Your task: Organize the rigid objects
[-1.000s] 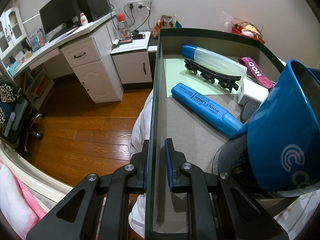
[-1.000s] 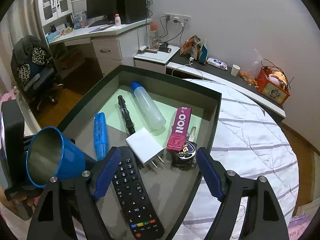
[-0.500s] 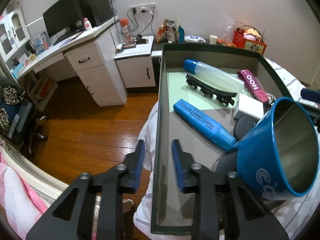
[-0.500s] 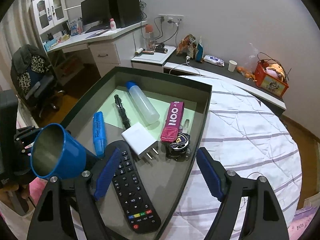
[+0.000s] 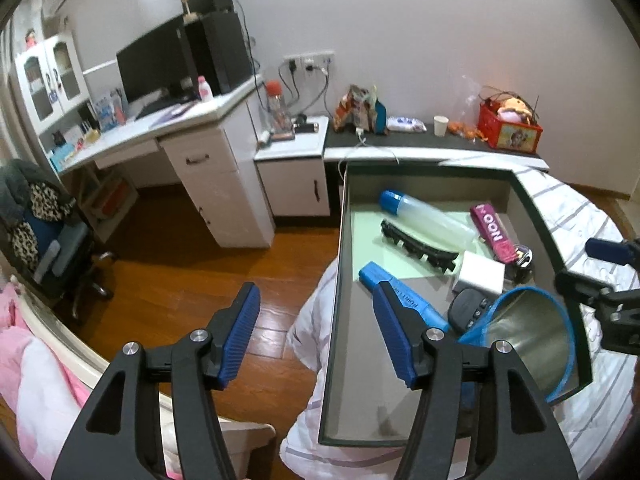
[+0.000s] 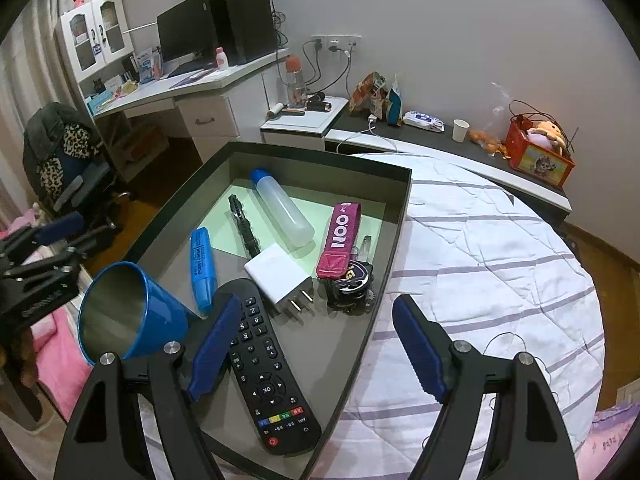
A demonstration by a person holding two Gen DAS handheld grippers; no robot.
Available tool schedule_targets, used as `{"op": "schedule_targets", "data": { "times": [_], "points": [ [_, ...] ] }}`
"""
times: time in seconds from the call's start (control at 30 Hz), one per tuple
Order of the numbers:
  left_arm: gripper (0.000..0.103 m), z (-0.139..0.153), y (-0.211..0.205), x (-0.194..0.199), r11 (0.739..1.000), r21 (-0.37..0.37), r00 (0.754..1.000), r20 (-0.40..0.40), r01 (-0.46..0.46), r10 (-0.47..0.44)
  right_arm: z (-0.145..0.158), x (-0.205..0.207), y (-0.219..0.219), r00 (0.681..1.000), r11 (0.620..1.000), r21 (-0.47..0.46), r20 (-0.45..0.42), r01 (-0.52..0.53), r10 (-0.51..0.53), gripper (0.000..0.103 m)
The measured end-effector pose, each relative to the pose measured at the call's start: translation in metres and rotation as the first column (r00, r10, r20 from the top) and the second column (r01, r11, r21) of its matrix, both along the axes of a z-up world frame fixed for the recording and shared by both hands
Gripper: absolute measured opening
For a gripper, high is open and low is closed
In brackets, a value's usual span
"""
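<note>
A dark tray [image 6: 394,236] lies on the bed and holds a blue cup [image 6: 132,316] on its side, a blue highlighter [image 6: 202,266], a black remote [image 6: 268,372], a white charger [image 6: 278,276], a clear bottle [image 6: 282,208], a black hair clip [image 6: 244,226] and a pink key strap [image 6: 340,238]. My left gripper [image 5: 316,338] is open and empty above the tray's left wall [image 5: 336,300], the cup [image 5: 528,344] to its right. My right gripper [image 6: 312,346] is open and empty over the tray's near right part.
The tray rests on a white striped quilt [image 6: 480,260]. A white desk [image 5: 192,152] with a monitor, a nightstand [image 5: 296,176] and a dark shelf [image 5: 432,144] stand along the wall. An office chair [image 5: 44,236] stands on the wooden floor at the left.
My left gripper was nearly shut astride the tray's left wall; it has opened wide and pulled back and up. The right gripper has also drawn back, still open. The cup lies in the tray.
</note>
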State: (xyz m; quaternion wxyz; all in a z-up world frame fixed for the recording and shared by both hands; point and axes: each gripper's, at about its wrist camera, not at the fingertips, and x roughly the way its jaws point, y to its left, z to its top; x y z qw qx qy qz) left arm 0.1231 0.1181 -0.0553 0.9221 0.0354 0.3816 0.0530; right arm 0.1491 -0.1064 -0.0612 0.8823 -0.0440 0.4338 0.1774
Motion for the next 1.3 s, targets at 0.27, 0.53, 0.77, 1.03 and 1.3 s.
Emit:
{"op": "schedule_targets", "data": {
  "times": [0.27, 0.53, 0.77, 1.03, 1.3],
  "points": [
    [0.068, 0.026, -0.008, -0.005, 0.998, -0.055, 0.998, 0.052, 0.042, -0.039, 0.0, -0.004, -0.002, 1.0, 1.0, -0.006, 0.003, 0.012, -0.012, 0.08],
    [0.094, 0.059, -0.026, -0.025, 0.987, -0.115, 0.987, 0.132, 0.109, -0.094, 0.012, -0.013, -0.007, 0.999, 0.999, -0.023, 0.029, 0.045, -0.044, 0.08],
    [0.1, 0.073, -0.048, -0.039, 0.974, -0.15, 0.982, 0.107, 0.172, -0.157, 0.037, -0.027, -0.006, 0.997, 0.999, -0.035, 0.072, 0.037, -0.034, 0.081],
    [0.102, 0.072, -0.066, -0.052, 0.971, -0.16, 0.984, 0.059, 0.177, -0.17, 0.048, -0.043, -0.017, 0.995, 0.998, -0.045, 0.086, 0.05, -0.046, 0.082],
    [0.102, 0.077, -0.081, -0.07, 0.973, -0.13, 0.982, 0.052, 0.189, -0.184, 0.054, -0.06, -0.027, 0.994, 0.998, -0.025, 0.094, 0.06, -0.058, 0.082]
  ]
}}
